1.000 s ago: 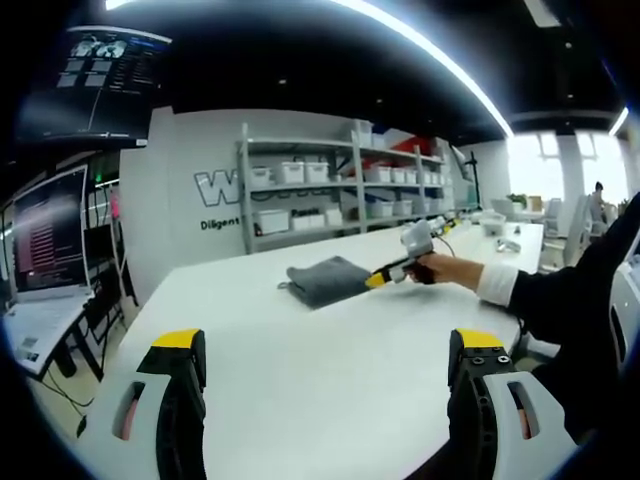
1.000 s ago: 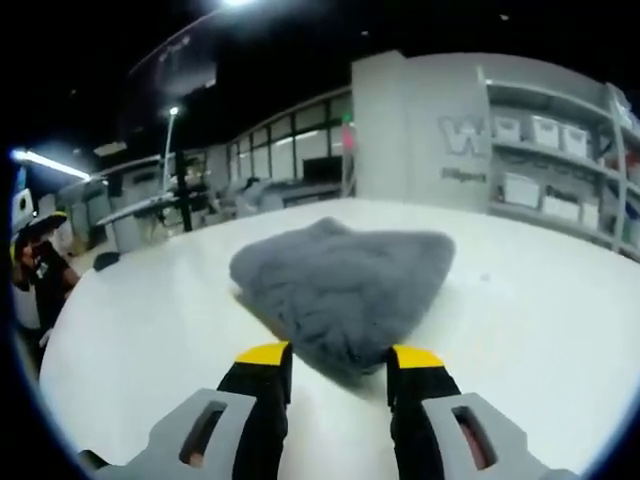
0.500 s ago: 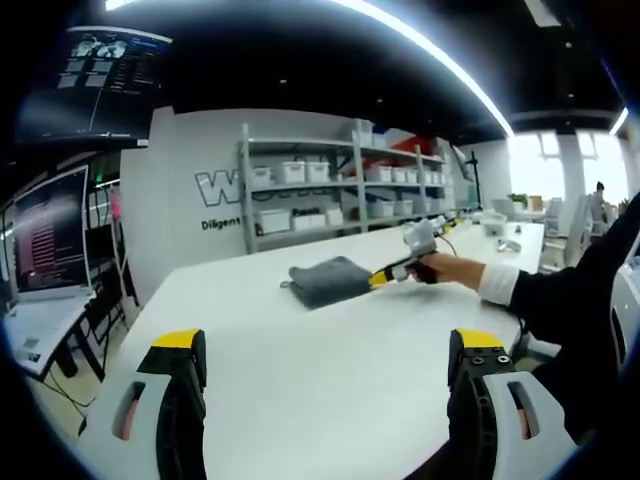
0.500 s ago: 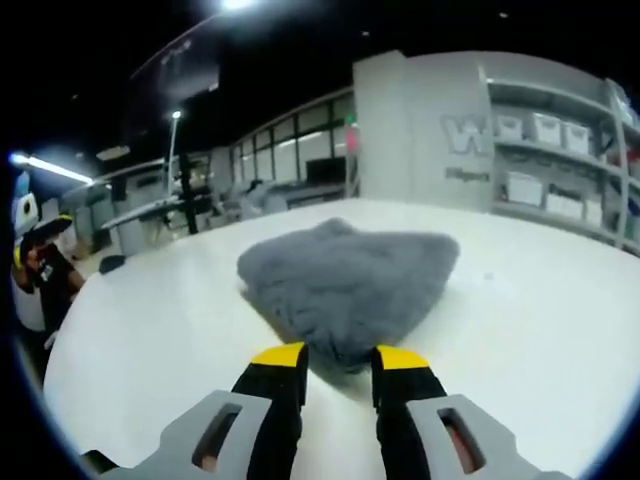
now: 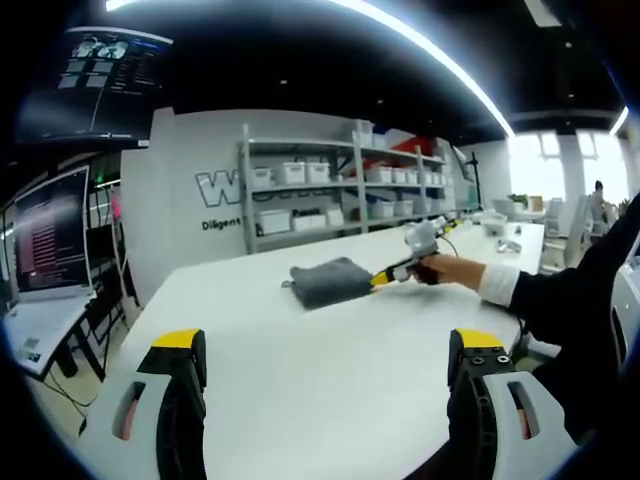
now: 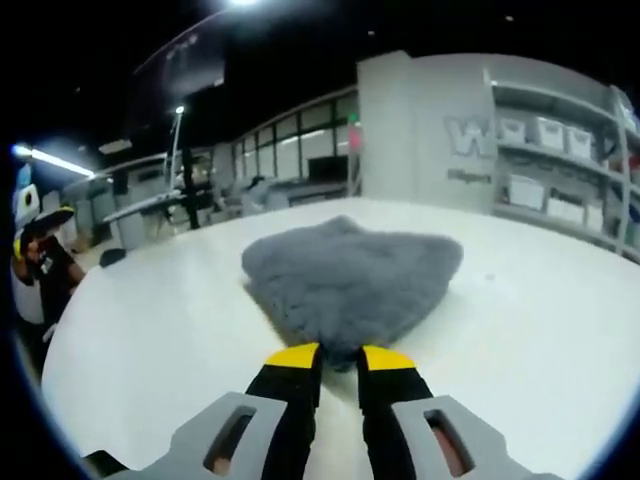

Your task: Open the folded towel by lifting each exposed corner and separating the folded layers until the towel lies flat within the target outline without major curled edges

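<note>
The right gripper [image 6: 340, 358] had pinched the near corner of the folded fluffy grey towel [image 6: 350, 285] on the white table [image 6: 160, 340] (left gripper [image 5: 322, 350] gaped, idle), so lifting gently should peel only the top layer.

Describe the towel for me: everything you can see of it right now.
The towel is grey and fluffy, like plush microfibre, still folded into a thick, roughly triangular bundle lying on the white table. Its nearest corner sits between the yellow-tipped jaws of the right gripper, which have nearly closed on it. No target outline is visible.
</note>
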A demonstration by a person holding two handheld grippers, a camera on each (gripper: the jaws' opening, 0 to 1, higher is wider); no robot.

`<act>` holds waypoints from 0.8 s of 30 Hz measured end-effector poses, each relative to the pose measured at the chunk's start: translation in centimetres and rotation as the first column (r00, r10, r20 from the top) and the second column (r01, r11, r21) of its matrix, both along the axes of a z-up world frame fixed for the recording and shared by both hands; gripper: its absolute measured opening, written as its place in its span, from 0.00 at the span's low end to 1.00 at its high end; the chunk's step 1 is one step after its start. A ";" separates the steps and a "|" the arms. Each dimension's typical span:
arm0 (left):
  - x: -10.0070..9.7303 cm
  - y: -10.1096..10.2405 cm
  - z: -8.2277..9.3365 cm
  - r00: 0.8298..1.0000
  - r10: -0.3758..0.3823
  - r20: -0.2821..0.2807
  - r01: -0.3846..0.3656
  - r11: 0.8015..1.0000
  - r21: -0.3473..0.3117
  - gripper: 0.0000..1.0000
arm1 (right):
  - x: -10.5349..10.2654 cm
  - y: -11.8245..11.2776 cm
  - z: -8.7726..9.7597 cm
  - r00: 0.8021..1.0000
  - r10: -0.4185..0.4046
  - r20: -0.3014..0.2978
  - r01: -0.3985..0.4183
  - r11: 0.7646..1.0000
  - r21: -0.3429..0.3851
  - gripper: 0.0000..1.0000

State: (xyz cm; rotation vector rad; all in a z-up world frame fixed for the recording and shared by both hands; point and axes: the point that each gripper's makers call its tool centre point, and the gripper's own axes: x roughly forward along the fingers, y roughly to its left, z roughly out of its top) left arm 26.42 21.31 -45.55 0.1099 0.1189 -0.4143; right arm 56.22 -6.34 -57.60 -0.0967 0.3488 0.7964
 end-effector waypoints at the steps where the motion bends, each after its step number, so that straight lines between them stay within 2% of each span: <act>1: 0.0 0.0 0.0 1.000 -0.001 0.000 0.001 1.000 0.001 0.99 | 0.1 0.0 0.0 1.000 -0.001 -0.001 0.001 1.000 0.000 0.11; 14: 0.1 0.7 -0.1 1.000 0.001 0.000 -0.001 1.000 -0.005 0.99 | -0.1 0.5 0.0 1.000 0.008 -0.020 -0.007 1.000 0.022 0.05; 24: 0.1 0.8 -0.1 1.000 0.000 -0.003 0.000 1.000 -0.005 0.99 | -1.0 1.1 0.2 0.999 0.023 -0.042 -0.021 0.999 0.036 0.04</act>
